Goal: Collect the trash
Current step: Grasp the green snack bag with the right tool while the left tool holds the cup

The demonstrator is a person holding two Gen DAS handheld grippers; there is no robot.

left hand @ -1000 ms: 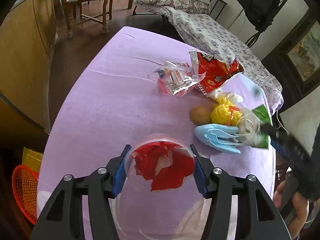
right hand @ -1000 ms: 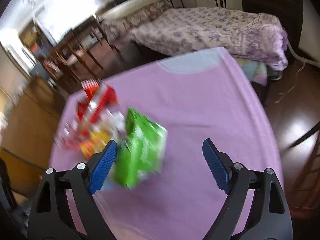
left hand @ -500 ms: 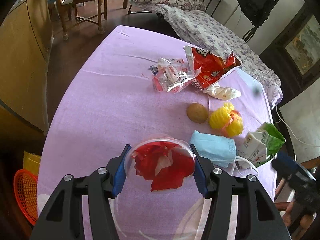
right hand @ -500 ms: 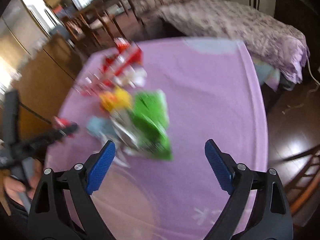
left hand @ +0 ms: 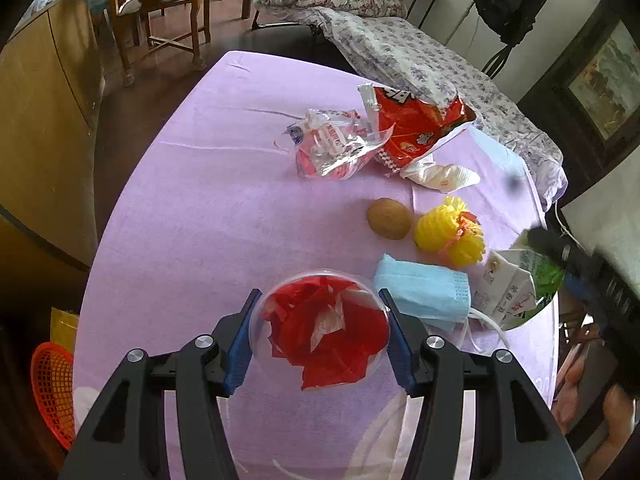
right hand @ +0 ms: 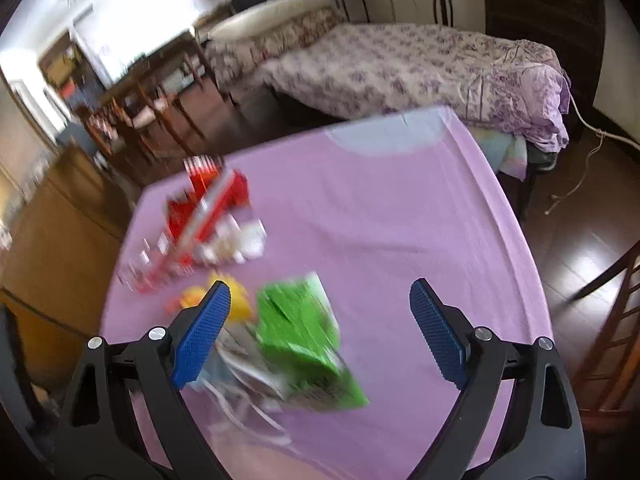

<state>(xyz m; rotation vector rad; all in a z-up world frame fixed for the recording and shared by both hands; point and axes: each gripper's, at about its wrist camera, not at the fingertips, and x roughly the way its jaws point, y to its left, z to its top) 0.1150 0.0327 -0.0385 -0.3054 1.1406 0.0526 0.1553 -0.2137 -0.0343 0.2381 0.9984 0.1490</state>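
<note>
My left gripper (left hand: 319,300) is shut on a clear plastic cup (left hand: 320,332) stuffed with red scraps, held just above the purple tablecloth (left hand: 224,208). Beyond it lie a blue face mask (left hand: 424,290), a green and white carton (left hand: 516,288), a yellow foam net (left hand: 448,232), a brown round fruit (left hand: 389,224), a white tissue (left hand: 440,174), a red snack bag (left hand: 416,128) and a clear wrapper (left hand: 336,148). My right gripper (right hand: 319,292) hangs open over the blurred carton (right hand: 296,332), with nothing between its pads.
An orange basket (left hand: 52,388) sits on the floor at the left of the table. A wooden cabinet (left hand: 40,120) flanks that side, with a chair (left hand: 160,12) behind it. A bed (left hand: 420,64) stands past the far edge. A hand (left hand: 580,400) shows at the right edge.
The right gripper drew back from the pile to the table's right edge, still open. The carton now lies clear to the right of the mask. The left gripper kept hold of the cup.
</note>
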